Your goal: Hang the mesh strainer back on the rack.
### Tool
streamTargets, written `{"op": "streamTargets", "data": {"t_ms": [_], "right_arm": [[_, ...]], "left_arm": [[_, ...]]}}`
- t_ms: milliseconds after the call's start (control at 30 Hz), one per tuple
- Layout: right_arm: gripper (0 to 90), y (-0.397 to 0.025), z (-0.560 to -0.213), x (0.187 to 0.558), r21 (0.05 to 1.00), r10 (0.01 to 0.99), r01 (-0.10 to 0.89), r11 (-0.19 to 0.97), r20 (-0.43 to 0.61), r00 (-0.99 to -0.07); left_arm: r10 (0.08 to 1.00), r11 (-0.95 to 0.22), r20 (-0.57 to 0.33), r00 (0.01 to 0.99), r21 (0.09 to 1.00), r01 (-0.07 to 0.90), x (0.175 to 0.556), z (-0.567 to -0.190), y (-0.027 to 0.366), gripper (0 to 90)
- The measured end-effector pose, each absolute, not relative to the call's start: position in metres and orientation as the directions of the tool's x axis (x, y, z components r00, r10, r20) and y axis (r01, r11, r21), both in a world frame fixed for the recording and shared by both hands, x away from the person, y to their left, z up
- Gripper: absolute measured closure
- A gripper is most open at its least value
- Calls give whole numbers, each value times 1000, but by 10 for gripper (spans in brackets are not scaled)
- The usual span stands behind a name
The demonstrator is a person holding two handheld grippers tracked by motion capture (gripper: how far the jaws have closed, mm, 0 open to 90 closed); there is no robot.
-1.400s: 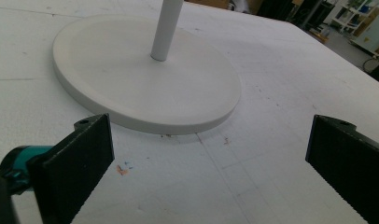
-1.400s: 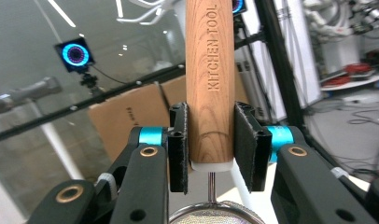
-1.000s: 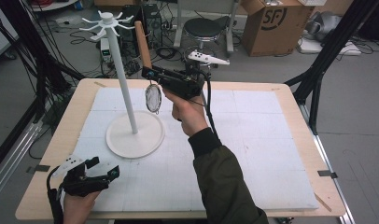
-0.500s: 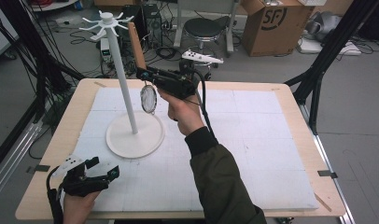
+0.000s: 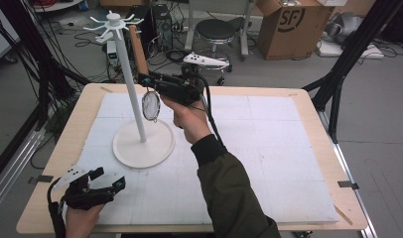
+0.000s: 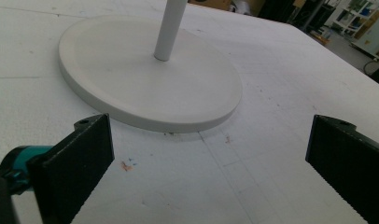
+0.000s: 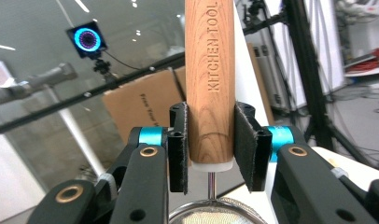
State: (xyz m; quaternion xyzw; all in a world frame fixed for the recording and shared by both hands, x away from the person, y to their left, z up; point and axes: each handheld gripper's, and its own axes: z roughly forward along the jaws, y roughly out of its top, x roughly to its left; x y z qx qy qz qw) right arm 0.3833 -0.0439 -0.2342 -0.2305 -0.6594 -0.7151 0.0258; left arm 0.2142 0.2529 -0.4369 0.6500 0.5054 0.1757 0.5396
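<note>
Clamping the light, stiff wooden-handled round mesh strainer (image 5: 151,105) low on its handle, the right tool (image 7: 211,145) holds firm. Its mesh dents easily. The left tool (image 6: 211,158) gapes empty above the table (image 5: 308,106).

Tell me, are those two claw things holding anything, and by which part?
The right gripper holds a small mesh strainer, jaws clamped on the lower end of its wooden handle. The left gripper holds nothing, jaws wide apart.
</note>
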Motion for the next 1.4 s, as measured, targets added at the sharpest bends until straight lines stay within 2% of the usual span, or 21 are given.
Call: {"op": "streamTargets", "data": {"t_ms": [233,267,433,600,900,967,1133,1233,1400], "right_arm": [[677,-45,-236,387,919,248,371,-129,392,-886],[655,-45,-236,387,918,249,374,-130,396,-884],[381,-46,-238,389,911,281,390,-131,411,-867],[295,-47,-242,387,914,290,393,-98,404,-868],[221,-61,-259,382,911,320,408,-57,404,-857],[219,-67,-260,377,907,300,415,-72,416,-858],[209,-90,-265,366,920,333,386,-66,385,-861],[210,-102,-271,364,908,345,415,-64,410,-844],[208,-118,-271,358,912,360,404,-75,402,-842]], "left_arm": [[847,96,-319,425,879,468,214,-437,252,16],[846,95,-320,427,878,469,214,-437,252,16],[847,91,-316,428,879,468,214,-437,253,16],[846,91,-316,429,879,469,214,-437,253,16],[846,84,-312,433,879,469,215,-438,250,16],[845,84,-314,434,878,471,214,-437,250,16],[841,83,-314,441,879,469,214,-437,249,16],[836,100,-331,439,877,470,214,-437,251,16],[832,106,-337,440,876,471,215,-438,252,16]]}}
